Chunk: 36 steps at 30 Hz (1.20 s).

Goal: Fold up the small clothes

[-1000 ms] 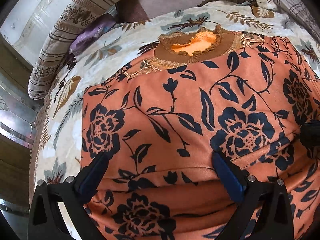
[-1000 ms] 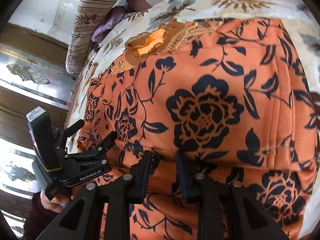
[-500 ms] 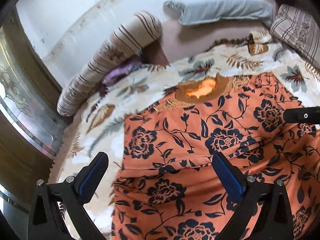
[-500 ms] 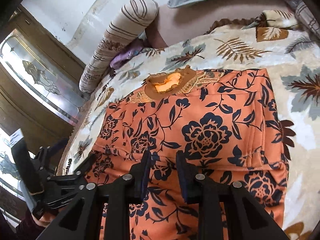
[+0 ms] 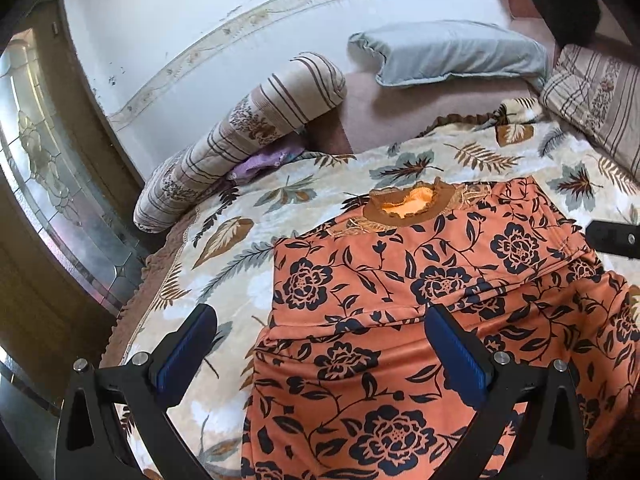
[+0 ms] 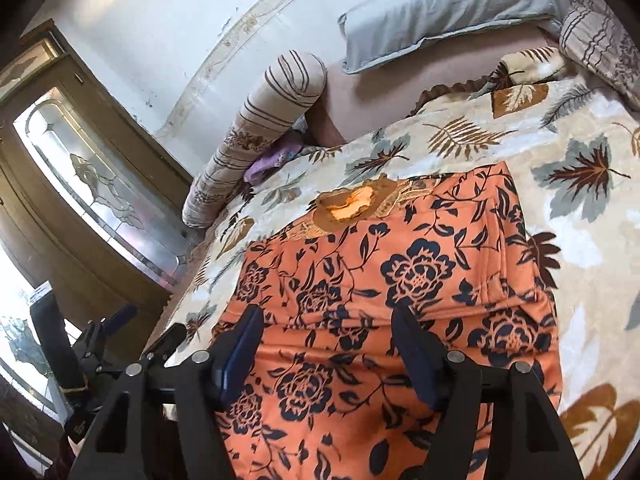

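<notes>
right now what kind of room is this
Most likely a bedroom: an orange floral top lies spread on a leaf-print blanket, with a grey pillow and a striped bolster by the wall.

1. Orange fabric garment (image 5: 420,320) printed with dark navy roses and leaves; brown ribbed collar (image 5: 408,210) with a brighter orange lining.
2. Cream plush blanket (image 5: 280,216) patterned with grey, brown and tan leaves.
3. Beige bolster pillow (image 5: 248,136) with brown stripes and floral bands.
4. Plain pale grey-blue pillow (image 5: 452,50).
5. Small lilac cloth (image 5: 260,162).
6. Black gripper fingers with blue pads (image 5: 456,354).
</notes>
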Each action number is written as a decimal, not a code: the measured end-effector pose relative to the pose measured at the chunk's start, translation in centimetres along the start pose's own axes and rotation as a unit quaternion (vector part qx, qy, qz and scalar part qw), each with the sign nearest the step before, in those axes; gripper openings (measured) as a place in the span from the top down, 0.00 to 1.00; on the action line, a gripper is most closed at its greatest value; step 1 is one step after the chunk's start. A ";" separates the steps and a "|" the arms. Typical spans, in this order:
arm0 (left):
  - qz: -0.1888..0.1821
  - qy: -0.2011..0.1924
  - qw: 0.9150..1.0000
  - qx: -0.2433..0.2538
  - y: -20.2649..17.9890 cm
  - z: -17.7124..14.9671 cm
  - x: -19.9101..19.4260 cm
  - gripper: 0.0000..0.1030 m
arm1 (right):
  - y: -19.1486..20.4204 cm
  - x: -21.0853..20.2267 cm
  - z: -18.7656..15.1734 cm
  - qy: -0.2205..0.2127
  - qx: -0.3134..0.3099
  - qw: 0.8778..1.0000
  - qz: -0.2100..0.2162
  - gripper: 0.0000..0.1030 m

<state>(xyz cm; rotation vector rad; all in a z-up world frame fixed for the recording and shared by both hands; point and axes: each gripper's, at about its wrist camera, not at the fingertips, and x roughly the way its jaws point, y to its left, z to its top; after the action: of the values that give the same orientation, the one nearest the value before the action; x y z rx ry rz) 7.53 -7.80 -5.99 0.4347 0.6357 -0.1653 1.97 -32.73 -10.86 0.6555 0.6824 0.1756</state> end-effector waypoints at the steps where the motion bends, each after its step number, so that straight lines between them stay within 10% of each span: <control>1: 0.000 -0.001 1.000 -0.002 0.1 -0.1 -0.2 0.00 | 0.0 -0.2 -0.1 0.000 0.001 1.000 -0.001 0.31; 36: 0.003 0.051 0.998 -0.046 4.9 -6.9 0.9 0.00 | 0.8 -1.3 -5.1 0.028 -0.017 0.999 -0.009 0.32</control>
<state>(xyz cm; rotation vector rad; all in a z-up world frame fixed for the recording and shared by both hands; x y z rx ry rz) 5.94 -0.34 -9.85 0.3574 0.7396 -0.1074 -2.23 -29.99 -12.66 0.6137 0.7372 0.1881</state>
